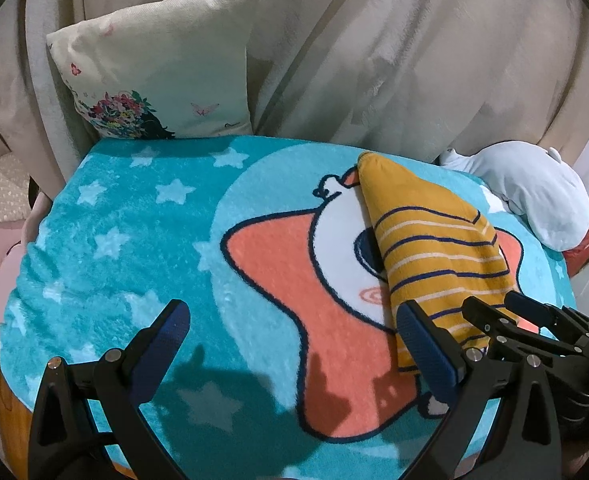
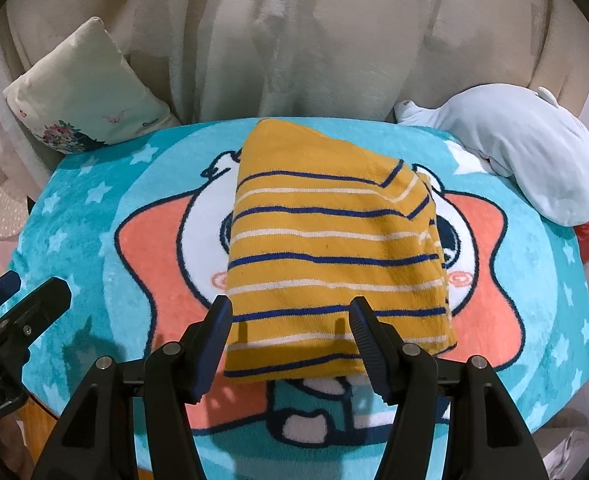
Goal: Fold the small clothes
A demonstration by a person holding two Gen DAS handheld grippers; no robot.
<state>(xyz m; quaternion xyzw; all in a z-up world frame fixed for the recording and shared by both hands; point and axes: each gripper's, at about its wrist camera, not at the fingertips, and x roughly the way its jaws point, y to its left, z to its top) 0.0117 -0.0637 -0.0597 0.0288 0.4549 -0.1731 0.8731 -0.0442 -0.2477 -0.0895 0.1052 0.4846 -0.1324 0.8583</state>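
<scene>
Right gripper (image 2: 288, 320) open over folded striped garment (image 2: 334, 248); left gripper (image 1: 294, 320) beside.

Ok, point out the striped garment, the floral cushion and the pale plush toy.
striped garment (image 2: 334, 248), right wrist view, middle of its folded top face.
floral cushion (image 1: 154, 60), left wrist view, plain front panel.
pale plush toy (image 2: 526, 148), right wrist view, its body.

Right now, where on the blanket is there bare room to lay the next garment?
Free: the starry teal stretch of the blanket between the pillow and the left tongs. Crowded: the middle and right, taken by the folded striped top and the plush.
</scene>
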